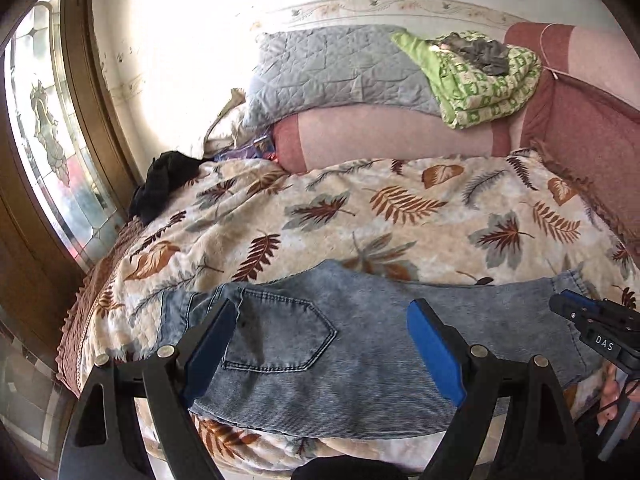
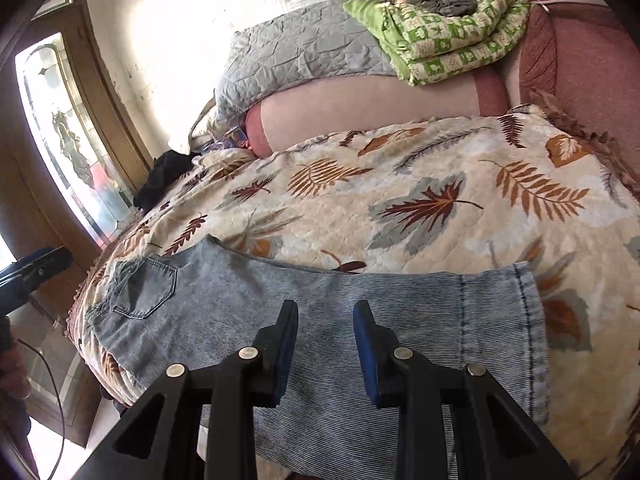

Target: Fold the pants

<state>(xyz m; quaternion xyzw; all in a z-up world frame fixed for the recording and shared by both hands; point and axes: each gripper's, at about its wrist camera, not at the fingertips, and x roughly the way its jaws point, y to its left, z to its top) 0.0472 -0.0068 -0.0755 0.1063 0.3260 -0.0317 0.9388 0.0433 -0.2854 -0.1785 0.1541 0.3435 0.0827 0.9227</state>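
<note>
Light blue denim pants (image 1: 360, 344) lie flat along the front edge of the bed, folded lengthwise, back pocket (image 1: 280, 332) at the left and leg hem (image 2: 528, 328) at the right. My left gripper (image 1: 320, 320) is wide open above the pocket end, holding nothing. My right gripper (image 2: 326, 320) is open with a narrower gap above the middle of the legs (image 2: 320, 340), empty. The right gripper also shows at the right edge of the left wrist view (image 1: 592, 320); the left one shows at the left edge of the right wrist view (image 2: 36, 268).
The bed carries a leaf-print quilt (image 1: 360, 208). A grey quilted pillow (image 1: 332, 68), a green folded blanket (image 1: 488, 80) and a pink bolster (image 1: 400, 136) lie at the back. A black garment (image 1: 164, 180) sits at the left corner near a wooden glass door (image 1: 52, 128).
</note>
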